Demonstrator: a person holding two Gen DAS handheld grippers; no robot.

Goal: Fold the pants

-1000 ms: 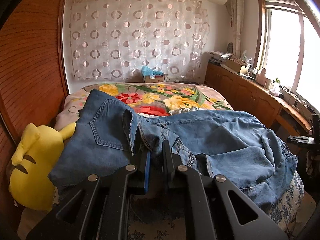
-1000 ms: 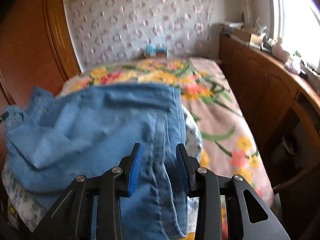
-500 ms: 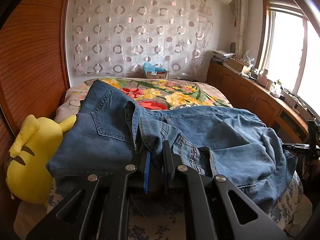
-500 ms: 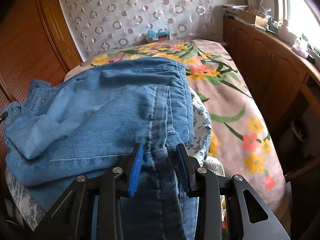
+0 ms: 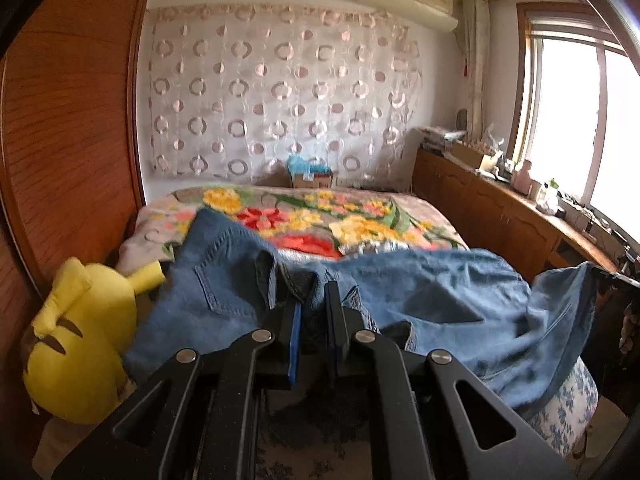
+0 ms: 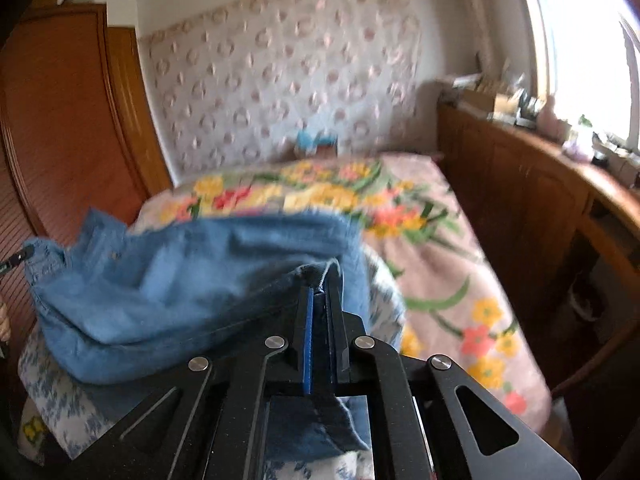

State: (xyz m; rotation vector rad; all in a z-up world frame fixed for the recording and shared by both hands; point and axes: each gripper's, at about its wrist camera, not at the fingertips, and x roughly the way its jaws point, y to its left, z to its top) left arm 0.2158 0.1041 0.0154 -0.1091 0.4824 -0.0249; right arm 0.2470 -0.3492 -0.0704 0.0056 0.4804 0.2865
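Two grips are seen on one garment: the blue denim pants (image 5: 432,300), spread crosswise over the near end of the floral-covered bed (image 5: 304,216), are pinched at the waistband end by the left gripper (image 5: 314,312), whose jaws are clenched on a bunched fold of cloth, and at the leg end by the right gripper (image 6: 320,300), whose jaws have just been closing and are now clamped on the hemmed edge, a flap of denim hanging out behind them. The long axis of the pants is stretched from one gripper to the other, so each end lies straight ahead of its own gripper, with slack cloth sagging between. A yellow plush toy (image 5: 80,340) lies just beside the waistband end. The coming fold is judged to depend on both ends being carried together along that axis.
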